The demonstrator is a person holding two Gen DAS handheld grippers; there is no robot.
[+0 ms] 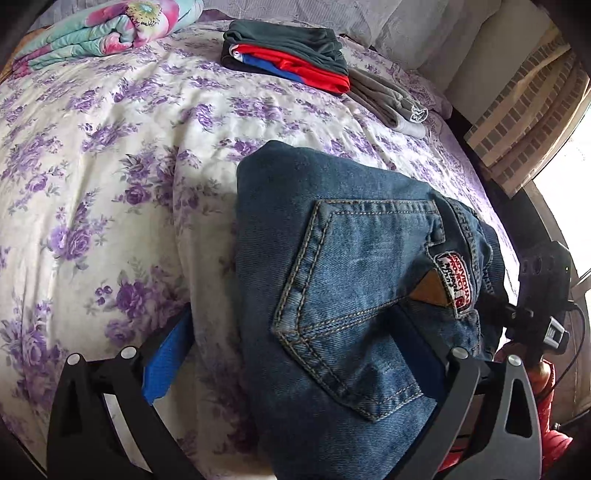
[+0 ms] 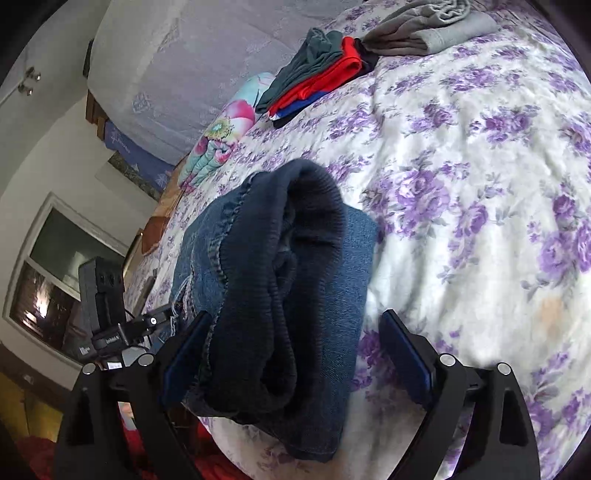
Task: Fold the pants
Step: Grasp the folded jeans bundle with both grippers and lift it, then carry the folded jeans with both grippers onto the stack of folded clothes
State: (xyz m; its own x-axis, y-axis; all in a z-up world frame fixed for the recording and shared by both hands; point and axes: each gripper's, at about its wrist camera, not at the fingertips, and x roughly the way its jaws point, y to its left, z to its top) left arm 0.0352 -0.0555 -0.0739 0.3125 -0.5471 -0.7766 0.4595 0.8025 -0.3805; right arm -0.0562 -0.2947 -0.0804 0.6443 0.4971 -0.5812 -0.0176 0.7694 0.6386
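Observation:
Blue jeans (image 1: 343,280) lie folded into a compact bundle on the bed near its front edge, back pocket and brand label up. My left gripper (image 1: 295,350) is open, its blue-padded fingers (image 1: 166,365) wide apart either side of the bundle's near end. In the right wrist view the jeans (image 2: 280,295) show their dark ribbed waistband end. My right gripper (image 2: 291,354) is open too, fingers (image 2: 406,354) straddling that end without pinching. Each gripper shows at the edge of the other's view.
The bed wears a white cover with purple flowers (image 1: 110,166). At the back lie a stack of folded green, red and blue clothes (image 1: 288,55), grey folded pants (image 1: 391,99), and a rolled floral blanket (image 1: 107,33). Pillows (image 1: 388,26) line the headboard.

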